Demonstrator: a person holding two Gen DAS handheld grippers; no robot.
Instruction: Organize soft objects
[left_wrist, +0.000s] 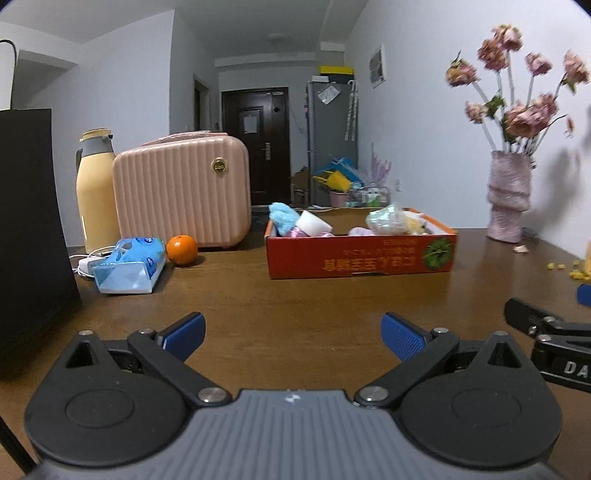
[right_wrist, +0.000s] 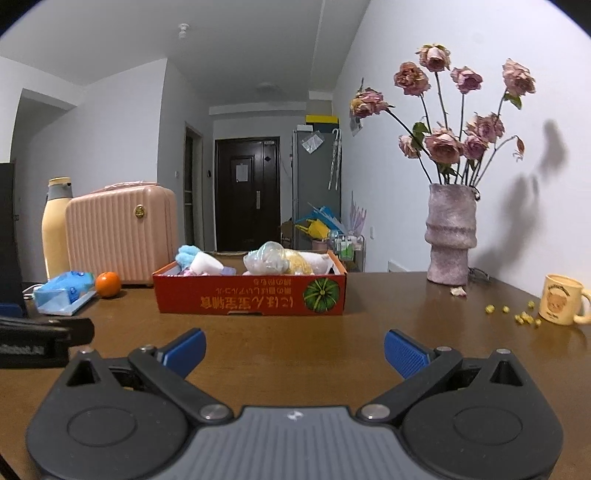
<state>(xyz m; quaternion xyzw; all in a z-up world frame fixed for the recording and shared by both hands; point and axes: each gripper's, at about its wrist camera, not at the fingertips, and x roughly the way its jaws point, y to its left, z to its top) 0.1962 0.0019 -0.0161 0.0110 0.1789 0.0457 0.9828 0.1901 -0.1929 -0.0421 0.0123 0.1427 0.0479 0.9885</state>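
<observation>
- Grippers sit low over the brown table — left gripper and right gripper both with blue fingers spread wide, grasping nothing.
- Soft objects are piled inside the red cardboard box, centre of the right wrist frame, well apart from both grippers.
- Left of the box: an orange, a blue tissue pack, a pink case.
- Right of it — a vase of dried roses, and a cream mug at the frame's right edge.
</observation>
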